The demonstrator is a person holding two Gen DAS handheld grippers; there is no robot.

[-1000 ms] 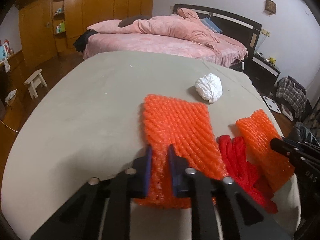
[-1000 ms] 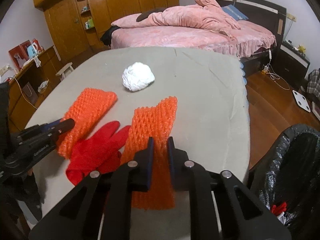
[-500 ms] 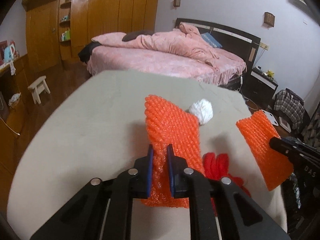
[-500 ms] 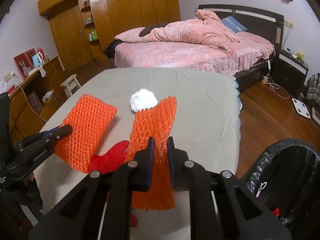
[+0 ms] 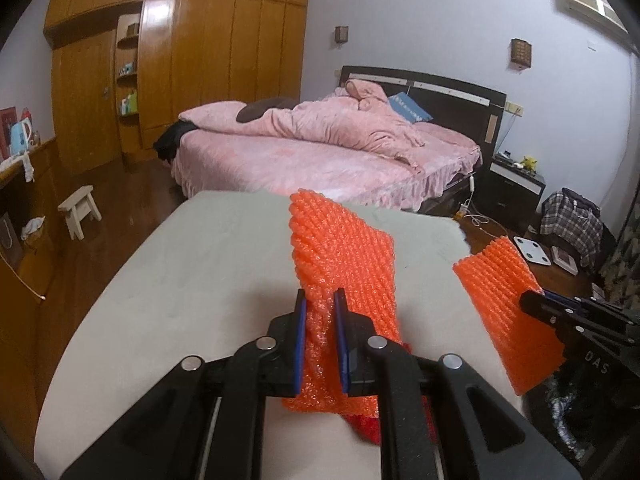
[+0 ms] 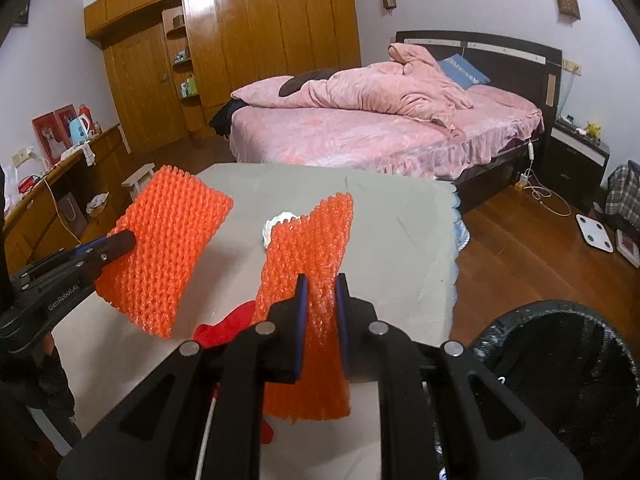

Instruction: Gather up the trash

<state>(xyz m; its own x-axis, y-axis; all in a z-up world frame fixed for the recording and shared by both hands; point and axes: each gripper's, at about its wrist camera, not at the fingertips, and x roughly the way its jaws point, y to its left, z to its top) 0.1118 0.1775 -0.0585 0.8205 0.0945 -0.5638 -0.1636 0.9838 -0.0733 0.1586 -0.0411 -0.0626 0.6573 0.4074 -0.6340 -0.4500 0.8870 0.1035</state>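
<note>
The surface [image 6: 400, 248] is carrying what is left of the litter, and the black-lined bin [image 6: 560, 360] is standing off its right edge, below the level of the top. Each foam net is hanging in the air above the surface. The left gripper [image 5: 320, 336] is pinching the wider net [image 5: 344, 264] near its lower end; the right gripper [image 6: 322, 328] is clamping the narrower net [image 6: 312, 248] the same way. Both nets are floppy and are being held by a narrow strip, so a quick swing toward the bin could be pulling one loose onto the floor. The red scrap [image 6: 224, 328] is lying on the surface beneath the nets and the white wad [image 6: 276, 224] is sitting behind them; a trailing net edge could be dragging either off the surface.
</note>
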